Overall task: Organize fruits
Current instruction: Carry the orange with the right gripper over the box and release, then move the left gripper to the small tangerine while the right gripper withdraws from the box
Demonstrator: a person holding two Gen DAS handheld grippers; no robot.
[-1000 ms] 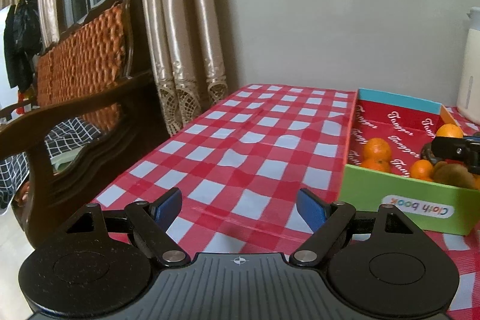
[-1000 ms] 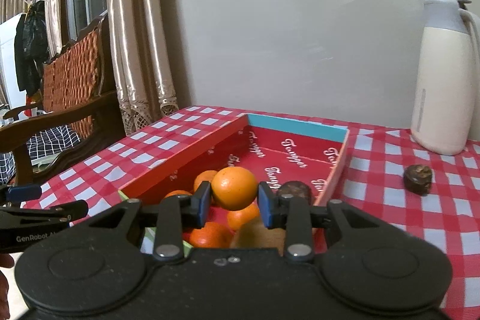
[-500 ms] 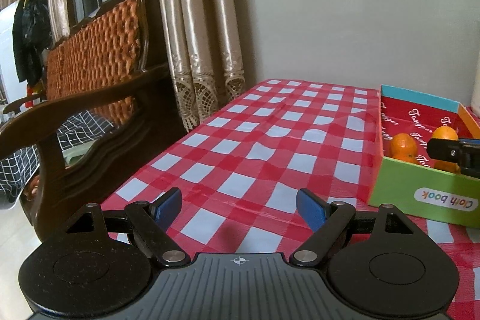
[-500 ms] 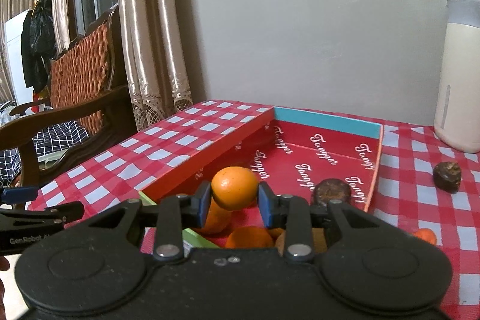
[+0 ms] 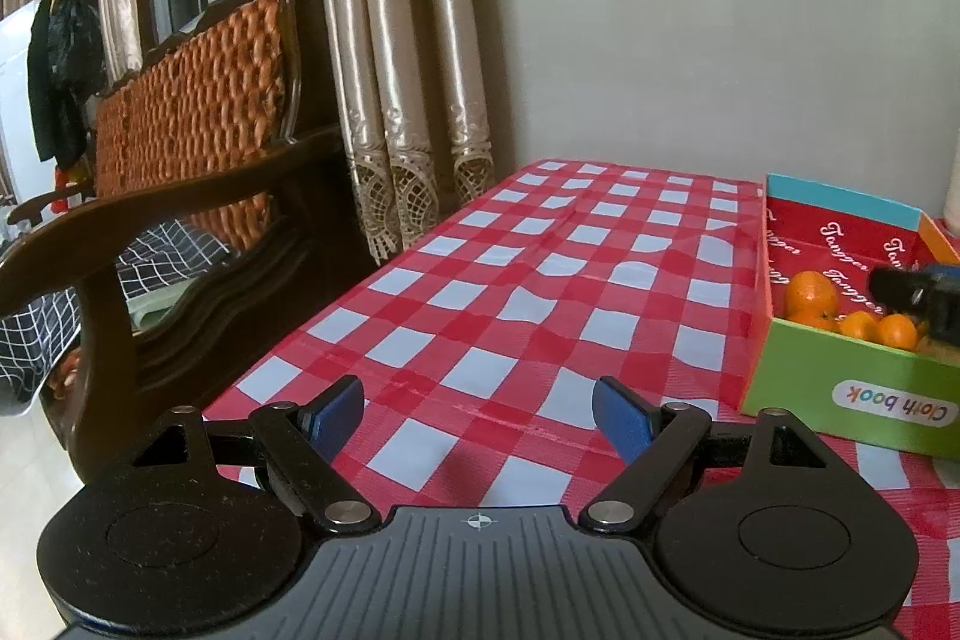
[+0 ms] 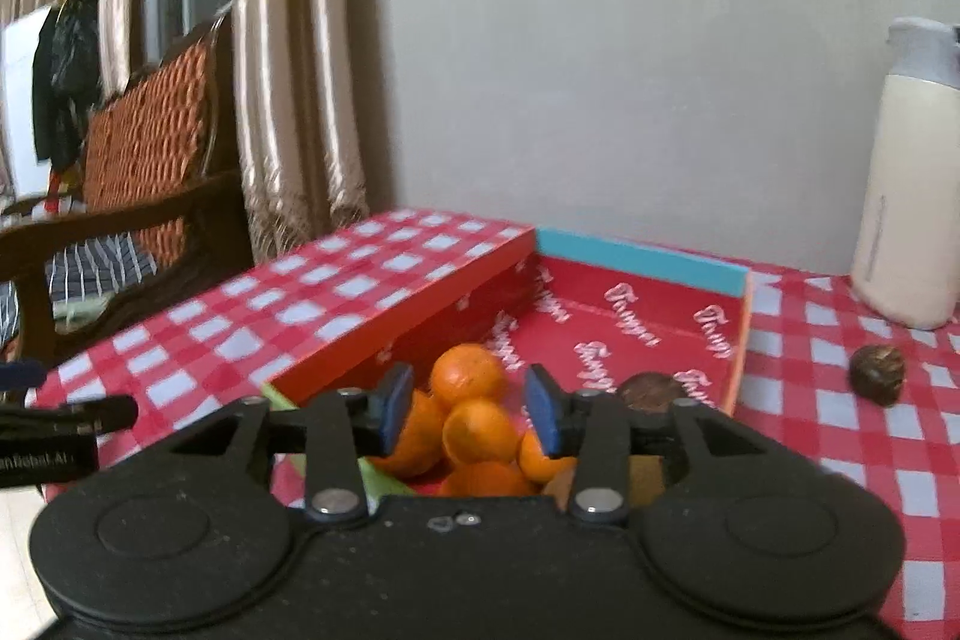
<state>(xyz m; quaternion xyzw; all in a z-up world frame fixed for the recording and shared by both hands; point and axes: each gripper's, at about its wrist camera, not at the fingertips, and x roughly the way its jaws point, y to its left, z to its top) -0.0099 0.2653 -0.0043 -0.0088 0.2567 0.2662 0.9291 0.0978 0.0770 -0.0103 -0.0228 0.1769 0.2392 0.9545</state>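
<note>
Right wrist view: the right gripper point(image 6: 469, 407) has just been opening, pads clear of the round orange tangerines point(image 6: 468, 377) piled in the shallow red-lined cardboard box point(image 6: 642, 259). One dark brown wrinkled fruit point(image 6: 877, 373) remains outside the box. The left gripper point(image 5: 478, 415) stands spread, empty.

box point(image 5: 840, 388) front: "Cloth book", upside down | box floor: "Tangger" rptd | left gripper point(image 6: 36, 460): "GenRobot.AI" partly legible

Orange tangerines point(image 6: 474, 430) heaped (one brown fruit point(image 6: 651, 389) beside) in red-lined box point(image 6: 636, 259)
</note>
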